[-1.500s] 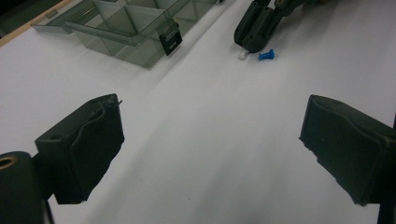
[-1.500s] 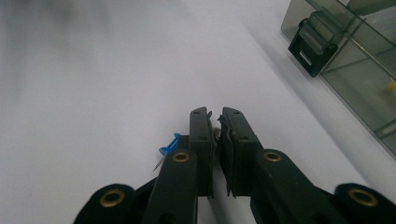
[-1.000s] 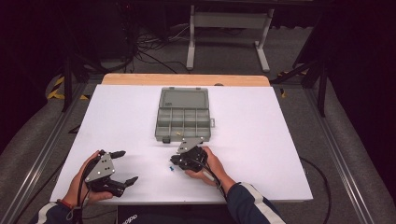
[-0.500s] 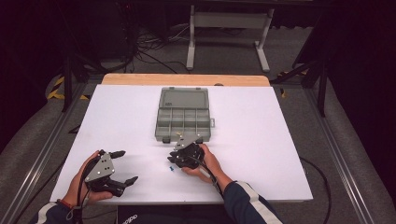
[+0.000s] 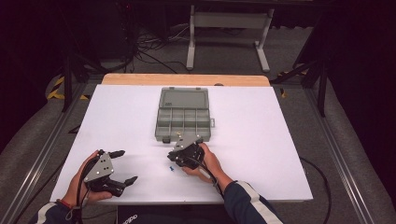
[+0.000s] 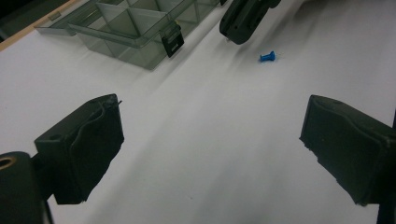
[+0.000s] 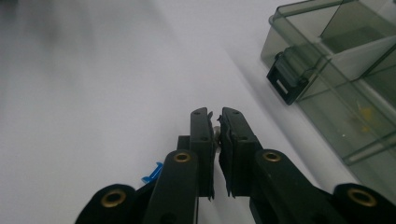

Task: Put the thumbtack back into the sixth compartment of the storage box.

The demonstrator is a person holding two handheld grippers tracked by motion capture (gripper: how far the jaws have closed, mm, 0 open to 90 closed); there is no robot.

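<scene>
The blue pin (image 6: pixel 267 57) lay on its side on the white counter (image 5: pixel 261 140), a small plastic push pin with a flared head, just beside your right hand-held gripper (image 5: pixel 181 150) and near the front edge of the box (image 5: pixel 183 119). In the right gripper view it (image 7: pixel 152 174) peeked out from under the left jaw, low against the counter. In the high view it (image 5: pixel 171 168) was a blue speck just on your side of that gripper.

The box was a grey, see-through organizer, its lid open and lying flat beyond the compartments; a dark latch (image 7: pixel 286 80) hung on its front wall. Nothing stood between the pin and either gripper.

Your right hand (image 5: pixel 211 163) lay on the counter with the right hand-held gripper pointing away from you toward the box's front left corner. Its jaws were nearly together, a narrow slit between them with something small and pale in the gap near the tips; I could not tell what it was, nor whether they gripped it.

Your left hand-held gripper (image 5: pixel 120 166) rested well apart at the near left of the counter, in your left hand (image 5: pixel 83 182), its jaws wide apart and holding nothing, aimed across toward the pin.
</scene>
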